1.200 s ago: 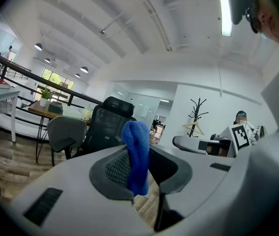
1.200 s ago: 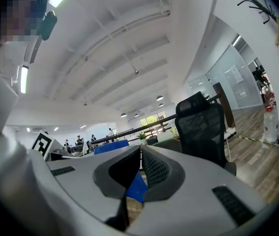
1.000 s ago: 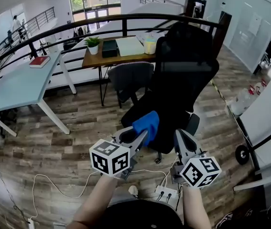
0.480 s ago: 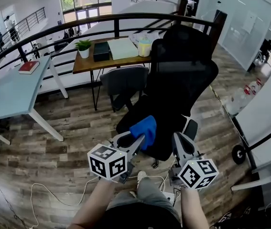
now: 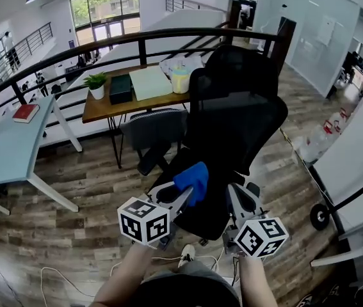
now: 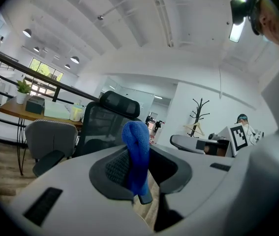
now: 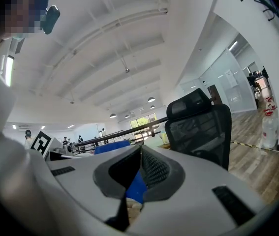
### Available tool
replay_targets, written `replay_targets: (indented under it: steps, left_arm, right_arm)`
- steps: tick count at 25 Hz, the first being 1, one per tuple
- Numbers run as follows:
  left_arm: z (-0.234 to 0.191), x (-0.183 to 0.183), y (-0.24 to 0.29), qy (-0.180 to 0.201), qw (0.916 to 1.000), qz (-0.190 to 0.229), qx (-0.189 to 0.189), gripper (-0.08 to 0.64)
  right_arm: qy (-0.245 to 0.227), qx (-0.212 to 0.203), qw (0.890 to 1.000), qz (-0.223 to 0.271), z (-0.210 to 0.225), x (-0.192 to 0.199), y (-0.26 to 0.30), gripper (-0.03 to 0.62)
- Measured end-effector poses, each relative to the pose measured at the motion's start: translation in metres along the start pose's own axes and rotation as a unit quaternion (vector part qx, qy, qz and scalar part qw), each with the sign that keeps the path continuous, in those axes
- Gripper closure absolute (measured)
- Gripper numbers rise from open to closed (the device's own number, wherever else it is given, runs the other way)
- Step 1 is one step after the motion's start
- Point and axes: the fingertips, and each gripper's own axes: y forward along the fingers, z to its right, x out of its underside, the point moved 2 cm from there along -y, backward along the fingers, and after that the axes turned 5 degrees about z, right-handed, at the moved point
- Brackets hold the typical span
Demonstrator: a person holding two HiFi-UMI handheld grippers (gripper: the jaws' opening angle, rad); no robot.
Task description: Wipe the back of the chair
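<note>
A black mesh office chair (image 5: 235, 117) with a headrest stands in front of me, its seat toward me in the head view. It also shows as the chair (image 6: 107, 117) in the left gripper view and as the chair (image 7: 201, 127) in the right gripper view. My left gripper (image 5: 184, 195) is shut on a blue cloth (image 5: 194, 178), held over the seat's front edge. The cloth (image 6: 137, 151) sticks up bunched between the jaws of the left gripper (image 6: 137, 173). My right gripper (image 5: 235, 196) hovers beside it to the right, jaws together on nothing (image 7: 138, 168).
A grey chair (image 5: 152, 130) sits at a wooden desk (image 5: 101, 109) with a plant (image 5: 96, 83) and a yellow container (image 5: 180, 80). At the left is a pale blue table (image 5: 8, 152), and a black railing (image 5: 136, 40) runs behind. Cables (image 5: 53, 277) lie on the floor.
The black chair has come nearer and shifted slightly left in the head view. Both grippers hold their pose, the left still shut on the cloth.
</note>
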Motion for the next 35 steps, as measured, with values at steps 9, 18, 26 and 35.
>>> replay_targets:
  steps: [9,18,26,35]
  left_arm:
    - [-0.018,-0.027,0.076,0.012,0.9999,0.005,0.005,0.465]
    - [-0.025,-0.032,0.116,0.007,0.9999,-0.003,0.009,0.465]
    - [-0.037,-0.041,0.163,0.006,0.9988,-0.017,0.045,0.465]
    - [-0.058,-0.071,0.23,0.022,0.9935,-0.03,0.107,0.465]
  right_arm:
    - [0.001,-0.002,1.0,0.012,0.061,-0.027,0.052,0.561]
    - [-0.004,-0.002,1.0,0.013,0.091,-0.042,0.076,0.561]
    - [-0.004,0.037,0.999,0.026,0.123,-0.054,0.089,0.561]
    - [-0.012,0.091,0.994,0.054,0.163,-0.081,0.128,0.561]
